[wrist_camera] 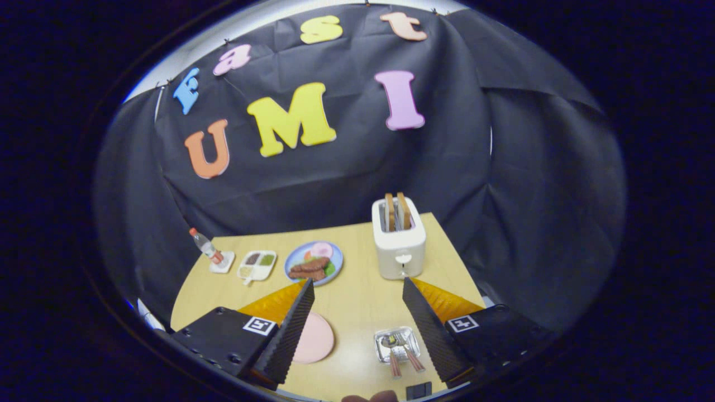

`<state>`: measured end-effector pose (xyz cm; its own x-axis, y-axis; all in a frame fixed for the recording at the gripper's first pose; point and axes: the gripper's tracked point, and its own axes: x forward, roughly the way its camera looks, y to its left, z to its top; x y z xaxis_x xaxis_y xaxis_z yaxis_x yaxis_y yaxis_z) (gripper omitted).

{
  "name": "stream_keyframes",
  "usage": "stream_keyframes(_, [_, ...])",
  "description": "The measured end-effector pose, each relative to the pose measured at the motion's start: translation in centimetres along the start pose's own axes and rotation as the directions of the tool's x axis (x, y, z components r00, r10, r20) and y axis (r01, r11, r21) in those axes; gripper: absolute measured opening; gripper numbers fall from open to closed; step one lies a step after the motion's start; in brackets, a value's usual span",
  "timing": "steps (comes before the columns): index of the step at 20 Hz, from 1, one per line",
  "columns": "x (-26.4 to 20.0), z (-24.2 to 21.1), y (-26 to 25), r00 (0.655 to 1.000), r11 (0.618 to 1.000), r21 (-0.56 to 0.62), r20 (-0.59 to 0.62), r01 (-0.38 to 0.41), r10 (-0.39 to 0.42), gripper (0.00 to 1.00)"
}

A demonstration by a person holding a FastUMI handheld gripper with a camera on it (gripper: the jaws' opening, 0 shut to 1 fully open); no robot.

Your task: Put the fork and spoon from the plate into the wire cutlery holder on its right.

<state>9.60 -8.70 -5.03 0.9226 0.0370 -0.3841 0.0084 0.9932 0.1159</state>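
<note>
The jaws are held wide apart, grasping nothing, above the bench. Between them, the fork and spoon are seen in the wire cutlery holder, right of the pink plate.

light: even, soft overhead | table bright | cloth dim | fisheye bends edges | focus: sharp centre

The left finger of the tongs hides part of the pink plate.
</note>
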Motion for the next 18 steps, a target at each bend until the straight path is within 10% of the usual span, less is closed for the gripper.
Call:
stream_keyframes(4, [-5.0, 4.1, 3.4, 0.969, 0.996, -0.045, 0.232, -0.071, 0.079, 0.95])
stream_keyframes(10, [-8.4, 4.8, 3.3, 0.893, 0.997, -0.063, 0.449, 0.032, -0.001, 0.95])
stream_keyframes(18, [-10.2, 3.9, 2.8, 0.876, 0.995, -0.052, 0.481, 0.081, -0.047, 0.96])
